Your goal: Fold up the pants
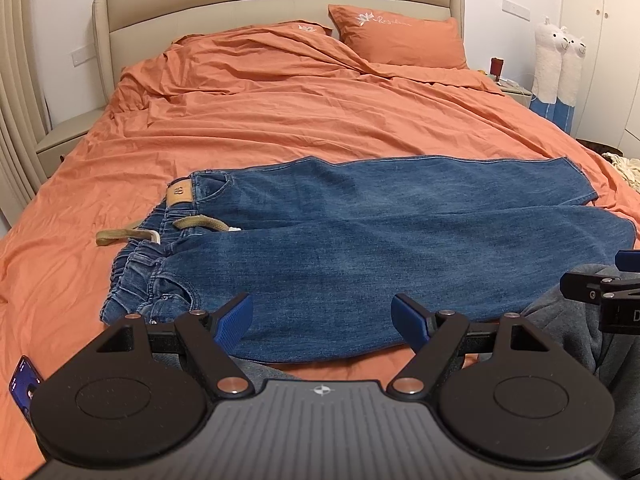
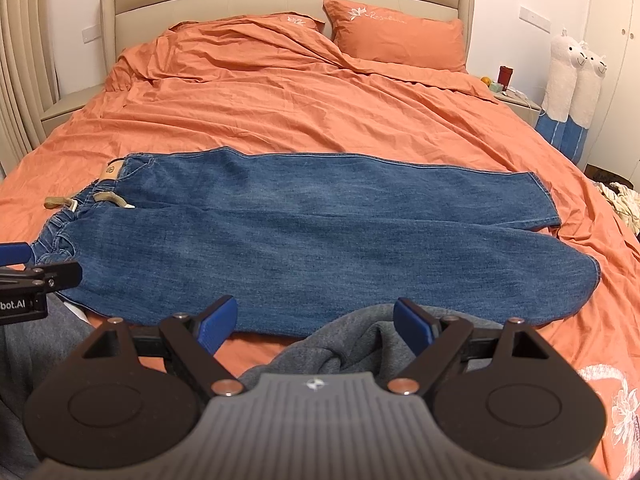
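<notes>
The orange bed (image 2: 280,112) is carrying the jeans (image 2: 280,220), which are lying flat across it, waistband at nine o'clock, hems at three. A grey garment (image 2: 352,344) is bunching at six o'clock. The left gripper (image 1: 322,320) and right gripper (image 2: 316,320) are both hanging released, holding nothing. Probably best: pinching the near leg's edge at both ends, lifting together, laying it squarely over the far leg.

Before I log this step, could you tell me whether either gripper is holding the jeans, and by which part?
Nothing is held. The left gripper and right gripper both hover with jaws wide open, short of the jeans lying flat on the bed.
</notes>
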